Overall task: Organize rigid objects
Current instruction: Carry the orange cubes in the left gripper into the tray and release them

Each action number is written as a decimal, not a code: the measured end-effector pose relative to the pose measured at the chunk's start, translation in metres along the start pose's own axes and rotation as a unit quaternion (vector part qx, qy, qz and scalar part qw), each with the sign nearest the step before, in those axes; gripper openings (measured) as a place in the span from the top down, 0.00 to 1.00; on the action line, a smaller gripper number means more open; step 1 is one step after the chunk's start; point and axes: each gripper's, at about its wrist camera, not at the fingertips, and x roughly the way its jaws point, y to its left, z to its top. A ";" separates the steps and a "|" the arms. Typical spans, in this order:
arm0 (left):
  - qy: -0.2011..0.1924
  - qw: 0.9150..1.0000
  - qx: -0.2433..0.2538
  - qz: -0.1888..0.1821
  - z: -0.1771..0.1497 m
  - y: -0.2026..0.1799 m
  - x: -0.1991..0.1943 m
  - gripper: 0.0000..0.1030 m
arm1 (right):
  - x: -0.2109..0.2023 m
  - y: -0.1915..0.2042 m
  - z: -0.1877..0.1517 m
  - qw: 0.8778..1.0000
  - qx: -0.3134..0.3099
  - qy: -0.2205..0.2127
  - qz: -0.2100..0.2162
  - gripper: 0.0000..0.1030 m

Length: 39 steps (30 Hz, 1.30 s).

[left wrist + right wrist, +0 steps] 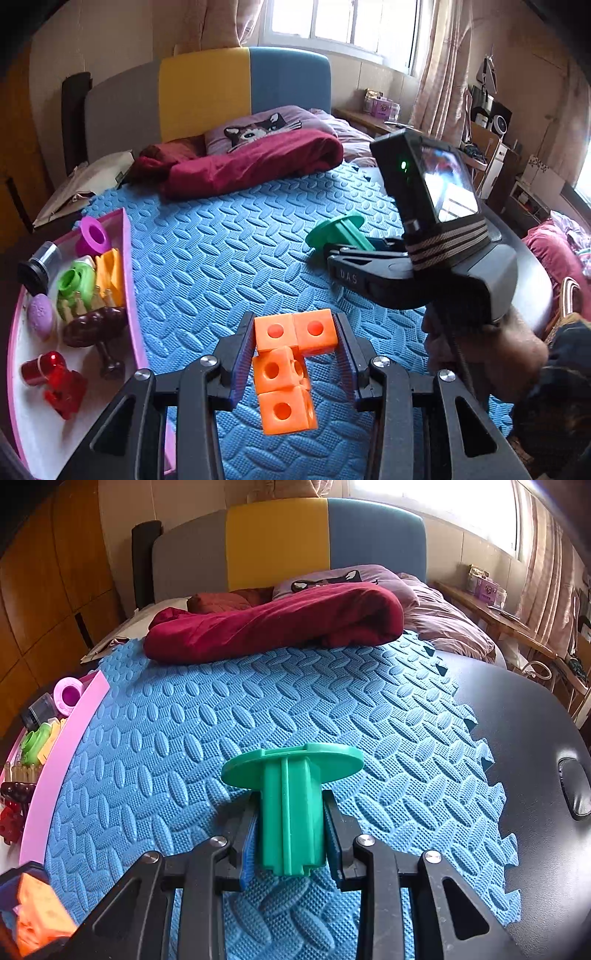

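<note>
In the left wrist view, the left gripper (295,354) fills the lower centre of the frame, its jaws clenched on an orange block piece (286,369) made of joined cubes with round holes; the piece hangs between the pads above the blue foam mat (221,251). At the left edge of that frame sits a pink-rimmed tray (127,258) holding a purple ring (94,236), a green ring (75,280), an orange wedge (110,271), a dark brown dumbbell-shaped piece (98,328) and a red piece (55,380). At right of the frame, a hand (484,354) grips the right gripper (290,834). In the right wrist view, the jaws of that gripper are clamped on the ribbed stem of a green flanged spool (291,805), low in the centre of the frame, its round flange pointing away from the camera over the mat. A dark red blanket (273,627) lies across the upper middle, and a black surface (535,757) shows at right beyond the mat's toothed edge.
</note>
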 end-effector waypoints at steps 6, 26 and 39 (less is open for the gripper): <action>-0.017 1.000 -0.008 0.002 0.004 0.005 -0.024 0.60 | 0.000 0.001 0.000 1.000 -0.003 0.000 -0.003 0.70; -0.042 0.998 -0.046 0.022 0.000 0.044 -0.065 0.60 | -0.001 0.003 0.000 1.000 -0.006 -0.001 -0.007 0.70; -0.046 0.988 -0.130 0.068 -0.025 0.130 -0.100 0.60 | -0.001 0.003 0.000 1.000 -0.006 -0.001 -0.007 0.70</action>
